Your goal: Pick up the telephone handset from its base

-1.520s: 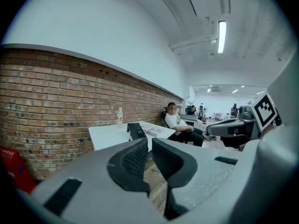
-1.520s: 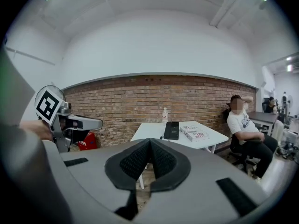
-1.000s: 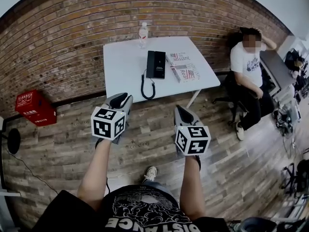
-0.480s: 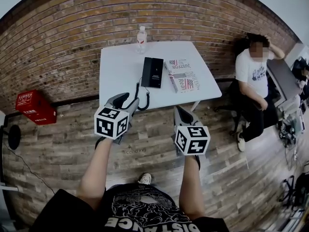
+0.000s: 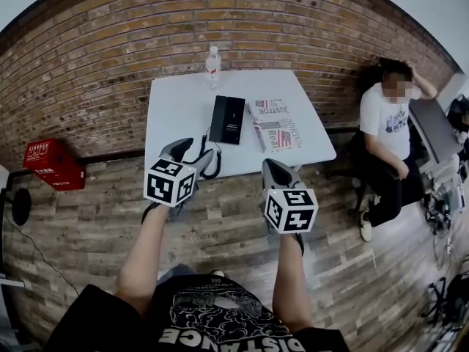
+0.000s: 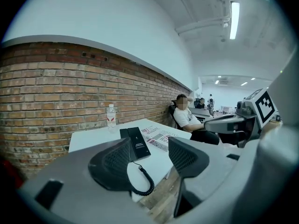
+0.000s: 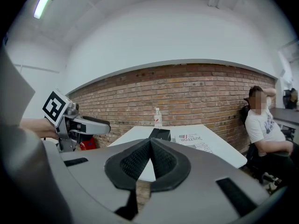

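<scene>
A black telephone [image 5: 228,119] lies on the white table [image 5: 172,108], with its handset resting along the left side of the base. Its coiled cord [image 5: 213,164] loops over the table's front edge. My left gripper [image 5: 192,153] hovers just short of that edge, near the cord. Its jaws are opening wide and nothing is between them. In the left gripper view the telephone [image 6: 135,143] and cord [image 6: 143,182] show through the gap of the left gripper [image 6: 150,149]. My right gripper [image 5: 275,170] is shut and empty, over the floor before the table. The right gripper [image 7: 150,144] points at the telephone [image 7: 160,134].
A water bottle [image 5: 212,66] stands at the table's far edge, against the brick wall. A printed paper [image 5: 277,127] lies right of the telephone. A person [image 5: 388,123] sits in a chair right of the table. A red box [image 5: 50,163] stands on the wooden floor at left.
The table has come closer as both grippers moved forward toward it. The left jaws went from shut to wide open. The right jaws stayed shut.
</scene>
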Motion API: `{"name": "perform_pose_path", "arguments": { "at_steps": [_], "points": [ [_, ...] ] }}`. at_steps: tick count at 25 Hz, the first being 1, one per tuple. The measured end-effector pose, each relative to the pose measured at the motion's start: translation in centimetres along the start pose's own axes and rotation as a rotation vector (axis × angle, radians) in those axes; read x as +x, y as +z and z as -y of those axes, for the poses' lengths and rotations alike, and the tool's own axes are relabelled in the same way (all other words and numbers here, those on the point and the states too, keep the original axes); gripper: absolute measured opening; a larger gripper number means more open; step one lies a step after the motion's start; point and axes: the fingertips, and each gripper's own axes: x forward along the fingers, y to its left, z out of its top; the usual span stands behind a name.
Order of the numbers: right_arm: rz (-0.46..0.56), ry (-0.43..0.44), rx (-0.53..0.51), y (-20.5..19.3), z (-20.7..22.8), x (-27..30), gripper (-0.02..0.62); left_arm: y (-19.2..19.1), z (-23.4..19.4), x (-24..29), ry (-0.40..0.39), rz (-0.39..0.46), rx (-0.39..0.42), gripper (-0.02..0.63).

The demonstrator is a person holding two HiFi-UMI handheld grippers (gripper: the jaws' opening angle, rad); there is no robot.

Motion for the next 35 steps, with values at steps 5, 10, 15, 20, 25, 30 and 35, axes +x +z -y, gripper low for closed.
{"name": "perform_pose_path", "arguments": {
  "at_steps": [5, 10, 15, 20, 25, 30, 35],
  "points": [
    [0.002, 0.007, -0.015, 0.6, 0.9, 0.9, 0.000, 0.0, -1.1, 1.4, 0.015, -0.002, -0.007, 0.239],
    [0.002, 0.005, -0.018, 1.0, 1.5, 2.9, 0.000, -0.3, -3.1, 3.2, -0.003, -0.014, -0.040, 0.239],
    [-0.014, -0.013, -0.006, 1.2, 2.0, 5.9, 0.000, -1.1, -5.0, 6.1, -0.072, -0.050, -0.075, 0.239],
    [-0.040, -0.031, -0.003, 1.7, 2.4, 10.0, 0.000, -1.4, -7.8, 9.7, -0.153, -0.082, -0.112, 0.239],
    [-0.072, -0.063, 0.002, 2.2, 2.8, 13.8, 0.000, -2.3, -10.2, 13.4, -0.252, -0.129, -0.168, 0.239],
    [-0.098, -0.100, 0.009, 2.3, 3.6, 16.8, 0.000, -3.4, -12.1, 16.6, -0.340, -0.180, -0.204, 0.239],
    [-0.117, -0.135, 0.017, 2.4, 4.7, 18.7, 0.000, -4.8, -13.2, 19.5, -0.432, -0.247, -0.298, 0.239]
  ]
}}
